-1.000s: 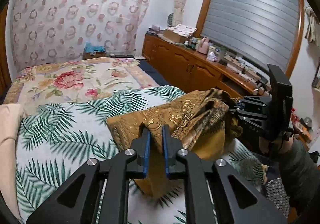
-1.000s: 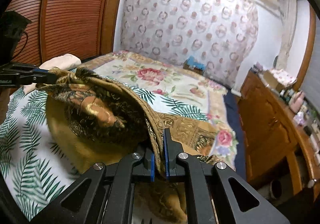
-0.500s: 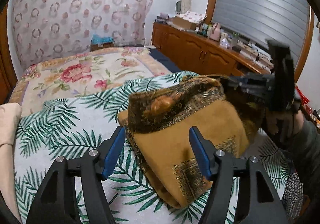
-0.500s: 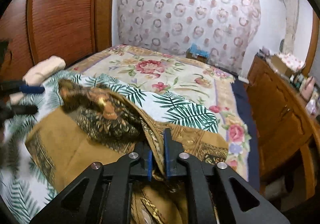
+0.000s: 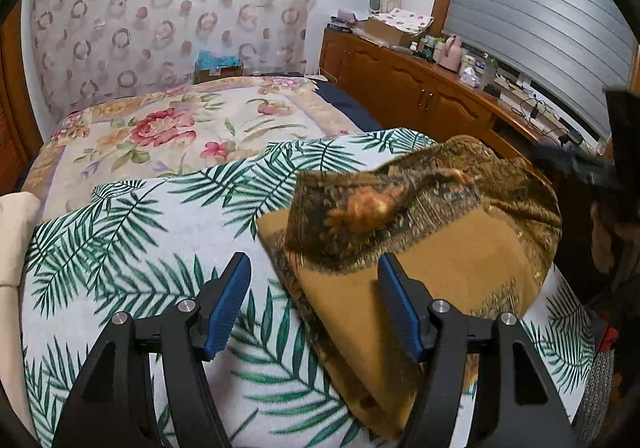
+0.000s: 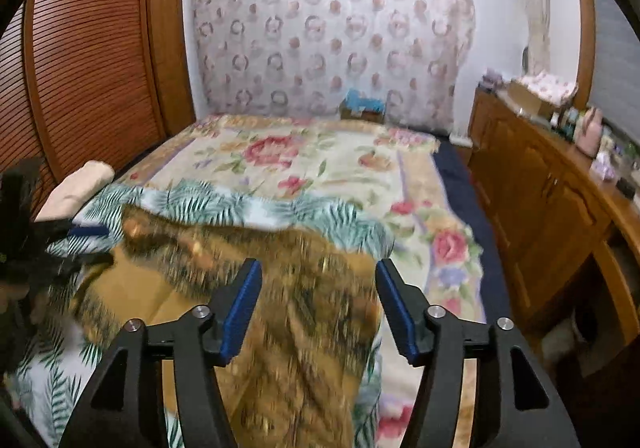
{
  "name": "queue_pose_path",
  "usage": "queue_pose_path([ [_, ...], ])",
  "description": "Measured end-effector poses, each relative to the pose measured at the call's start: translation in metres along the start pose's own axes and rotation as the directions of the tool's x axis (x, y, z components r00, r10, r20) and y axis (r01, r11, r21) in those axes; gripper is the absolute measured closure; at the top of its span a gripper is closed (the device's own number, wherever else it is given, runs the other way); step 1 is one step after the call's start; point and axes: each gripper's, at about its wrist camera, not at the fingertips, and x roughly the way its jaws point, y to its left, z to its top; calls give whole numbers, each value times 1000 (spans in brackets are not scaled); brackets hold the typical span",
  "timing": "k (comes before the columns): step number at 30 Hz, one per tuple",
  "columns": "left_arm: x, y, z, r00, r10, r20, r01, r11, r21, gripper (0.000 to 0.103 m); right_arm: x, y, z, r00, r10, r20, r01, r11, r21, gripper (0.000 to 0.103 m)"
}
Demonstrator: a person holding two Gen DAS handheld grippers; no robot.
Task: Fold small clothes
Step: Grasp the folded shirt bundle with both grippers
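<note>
A mustard and brown patterned garment (image 5: 420, 232) lies folded over on the palm-leaf sheet (image 5: 140, 248) of the bed. My left gripper (image 5: 313, 264) is open just above the garment's near left corner, its blue pads clear of the cloth. In the right wrist view the same garment (image 6: 304, 288) is blurred beneath my right gripper (image 6: 318, 266), whose jaws are opening; the cloth lies under the gap and the pads do not press it. The right gripper (image 5: 592, 168) shows blurred at the garment's far right edge. The left gripper (image 6: 80, 244) shows at its left edge.
A floral blanket (image 5: 160, 128) covers the far half of the bed. A cream folded cloth (image 6: 80, 184) lies at the bed's left edge by a louvred wooden door (image 6: 80, 68). A wooden cabinet (image 5: 420, 96) with bottles and boxes runs along the right.
Both grippers were shut on the garment, holding it up. The left one opened first, then the right. The garment dropped folded onto the sheet and the right gripper drew back.
</note>
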Motion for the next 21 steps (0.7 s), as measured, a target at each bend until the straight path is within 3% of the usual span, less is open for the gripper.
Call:
queue_pose_path([
  [6, 20, 4, 16, 999, 33, 0, -33, 999, 1, 36, 0, -10, -5, 997, 14, -70, -12, 1000, 18, 41],
  [7, 23, 6, 17, 998, 59, -8, -59, 998, 9, 36, 2, -11, 2, 997, 19, -69, -17, 1000, 23, 48],
  [8, 28, 8, 16, 994, 109, -25, -109, 994, 17, 36, 3, -14, 7, 998, 16, -66, -15, 1000, 23, 69],
  [9, 31, 13, 15, 991, 128, -29, -127, 992, 9, 36, 4, -16, 10, 998, -2, -62, 4, 1000, 20, 81],
  [10, 32, 17, 14, 991, 127, -30, -127, 992, 0, 36, 6, -17, 17, 998, -28, -55, 30, 999, 23, 84],
  [14, 31, 27, 7, 993, 115, -34, -116, 993, -31, 36, 2, -20, 16, 997, -65, -47, 69, 993, 91, 81],
  [16, 30, 26, 4, 994, 101, -31, -102, 994, -34, 36, 0, -15, 11, 996, -66, -52, 71, 992, 102, 65],
  [18, 31, 24, 4, 997, 75, -34, -77, 996, -39, 44, 2, -15, 11, 996, -64, -64, 71, 990, 118, 50],
  [21, 32, 22, 5, 999, 4, -42, -6, 998, -60, 52, 5, -17, 10, 996, -28, -83, 40, 988, 148, 48],
])
